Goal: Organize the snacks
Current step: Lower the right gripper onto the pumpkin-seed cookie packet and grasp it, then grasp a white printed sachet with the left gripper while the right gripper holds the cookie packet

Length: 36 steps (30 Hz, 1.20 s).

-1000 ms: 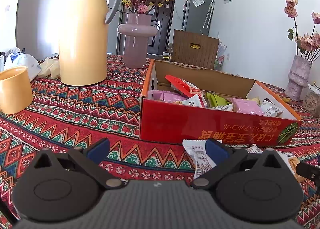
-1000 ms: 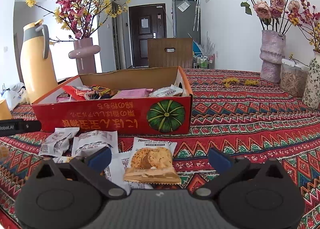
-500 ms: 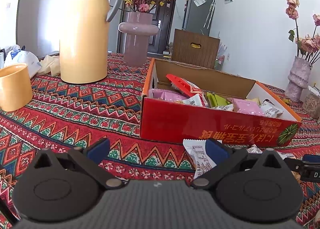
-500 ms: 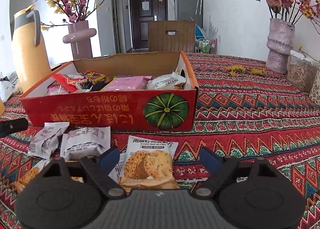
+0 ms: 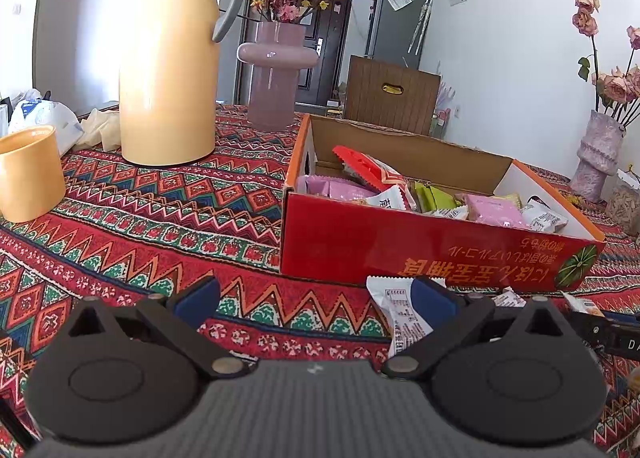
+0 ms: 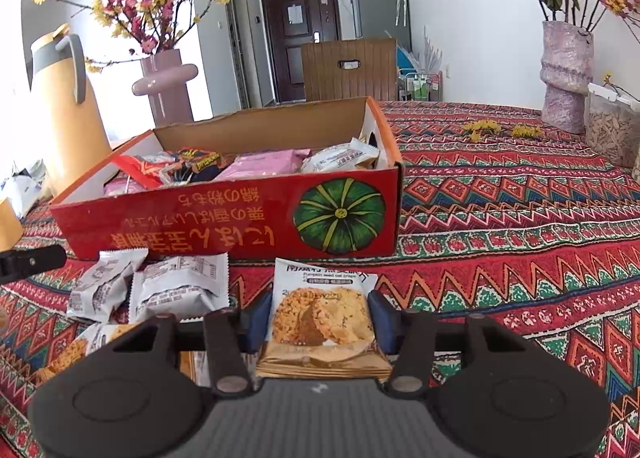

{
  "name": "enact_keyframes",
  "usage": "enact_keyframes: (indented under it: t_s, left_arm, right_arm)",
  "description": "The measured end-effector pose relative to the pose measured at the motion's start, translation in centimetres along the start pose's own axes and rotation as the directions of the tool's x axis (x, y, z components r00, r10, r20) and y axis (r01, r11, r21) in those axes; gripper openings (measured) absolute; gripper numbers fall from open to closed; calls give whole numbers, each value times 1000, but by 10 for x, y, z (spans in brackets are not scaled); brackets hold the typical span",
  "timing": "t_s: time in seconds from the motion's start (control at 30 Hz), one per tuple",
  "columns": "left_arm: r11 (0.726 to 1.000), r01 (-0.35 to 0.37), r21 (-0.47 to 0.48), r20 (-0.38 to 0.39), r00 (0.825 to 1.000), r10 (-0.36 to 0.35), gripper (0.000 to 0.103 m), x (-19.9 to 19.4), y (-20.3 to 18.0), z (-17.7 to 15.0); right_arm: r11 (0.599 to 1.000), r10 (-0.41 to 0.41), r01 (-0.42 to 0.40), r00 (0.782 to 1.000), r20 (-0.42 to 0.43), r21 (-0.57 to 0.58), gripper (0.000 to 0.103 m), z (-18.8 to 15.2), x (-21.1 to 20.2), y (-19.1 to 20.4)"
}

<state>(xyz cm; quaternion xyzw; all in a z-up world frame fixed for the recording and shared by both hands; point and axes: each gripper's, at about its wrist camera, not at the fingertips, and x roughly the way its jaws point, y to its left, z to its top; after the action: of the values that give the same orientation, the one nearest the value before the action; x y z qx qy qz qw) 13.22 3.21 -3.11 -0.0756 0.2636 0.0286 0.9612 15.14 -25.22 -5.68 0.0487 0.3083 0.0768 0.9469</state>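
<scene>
A red cardboard box (image 6: 240, 226) with a green pumpkin print holds several snack packets; it also shows in the left wrist view (image 5: 420, 254). In front of it lie loose packets. My right gripper (image 6: 320, 320) has closed its blue pads on both sides of an oat crisp packet (image 6: 320, 318) that lies on the cloth. Two white packets (image 6: 176, 290) lie to its left. My left gripper (image 5: 316, 298) is open and empty, low over the cloth, with a white packet (image 5: 396, 310) by its right pad.
A yellow thermos (image 5: 172, 74), a yellow cup (image 5: 30, 174) and a pink vase (image 5: 276, 70) stand left of the box. A textured vase (image 6: 566, 74) and a jar of seeds (image 6: 612, 130) stand at the far right. A patterned red cloth (image 6: 500, 218) covers the table.
My right gripper moved forward and down over the oat crisp packet and its jaws narrowed onto it. The left gripper stayed almost still and open.
</scene>
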Motion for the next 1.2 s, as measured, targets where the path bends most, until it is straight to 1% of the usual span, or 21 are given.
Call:
enact_keyframes:
  t_s: [0.07,0.2,0.27,0.4,0.5,0.6,0.7,0.8,0.9,0.93,0.97,1.03,1.07,1.1,1.17,1.2]
  left_arm:
    - [1000,2,2,-19,1000,-2,103,1,0,2]
    - [1000,28,3,-97,995,-28,103,8,-2,6]
    - [999,44,6,-108,993,-43,103,7,-6,10]
    - [997,61,45,-135,989,-54,103,6,-24,18]
    - [995,52,80,-160,986,-38,103,11,-39,19]
    - [994,34,105,-201,979,-12,103,20,-49,16]
    - [994,29,103,-242,970,-3,103,29,-52,10]
    - [994,32,102,-255,967,-5,103,32,-54,6]
    - [993,35,109,-264,965,-5,95,35,-58,4]
    - [993,38,111,-270,963,-7,89,36,-60,3]
    - [993,41,113,-276,961,-8,86,37,-61,3]
    - [991,35,126,-270,963,0,82,38,-65,2]
    - [991,38,127,-267,964,-2,76,38,-65,2]
    - [991,40,128,-265,964,-5,73,37,-66,3]
    - [991,46,129,-260,966,-11,59,35,-66,3]
    - [990,47,130,-257,966,-12,55,35,-66,3]
  right_arm:
    - [1000,-11,11,1000,23,2,51,-1,-2,0]
    - [1000,-21,22,998,58,-22,50,-3,-7,4]
    - [999,-24,25,998,66,-23,50,-3,-8,4]
    - [999,-27,29,996,82,-21,50,-4,-10,4]
    - [999,-29,32,995,96,-30,50,-5,-12,5]
    - [999,-27,30,994,107,-30,50,-6,-14,5]
    - [999,-22,25,993,112,-32,50,-6,-15,6]
    - [999,-16,21,993,116,-35,50,-7,-16,6]
    - [999,-12,16,993,118,-36,50,-7,-16,6]
    - [999,-11,15,993,119,-36,50,-7,-16,6]
    - [999,-10,15,993,120,-37,50,-7,-16,6]
    - [999,-9,14,993,121,-37,50,-7,-17,6]
    - [999,-9,14,993,121,-37,50,-7,-17,7]
    - [999,-8,13,993,122,-37,50,-7,-17,7]
    - [999,-7,11,992,122,-38,50,-7,-17,7]
    - [999,-6,11,992,122,-39,50,-7,-17,7]
